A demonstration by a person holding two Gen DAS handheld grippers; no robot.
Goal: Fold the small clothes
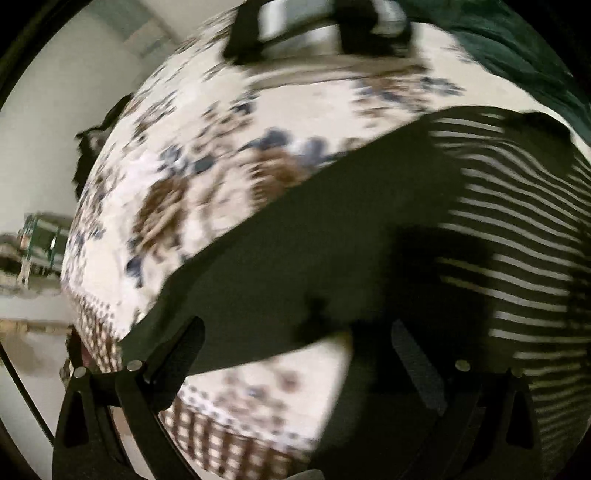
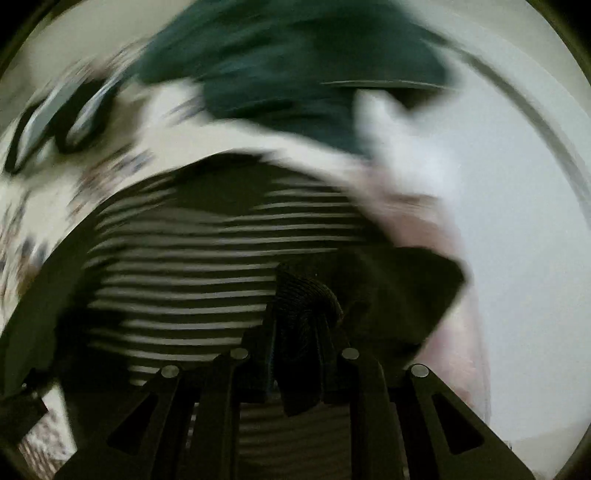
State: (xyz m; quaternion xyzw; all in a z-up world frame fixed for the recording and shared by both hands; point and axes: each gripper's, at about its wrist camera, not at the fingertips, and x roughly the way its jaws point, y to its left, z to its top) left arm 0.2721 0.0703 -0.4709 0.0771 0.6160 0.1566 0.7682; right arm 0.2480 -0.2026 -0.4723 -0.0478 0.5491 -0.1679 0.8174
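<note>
Both views are dim, with soft, diffuse light and no glare. Motion blur is heavy in both: the floral bedcover (image 1: 207, 173) smears into streaks, and the striped garment (image 2: 192, 266) and dark green cloth (image 2: 280, 70) lose their edges. Only the gripper fingers (image 1: 181, 354) near the lens stay fairly sharp. Fisheye distortion bows everything toward a black circular rim.

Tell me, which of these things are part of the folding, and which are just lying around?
In the job: striped garment, right gripper pinching its dark edge, left gripper open over it.
Lying about: green cloth, floral sheet, black-and-white object.
</note>
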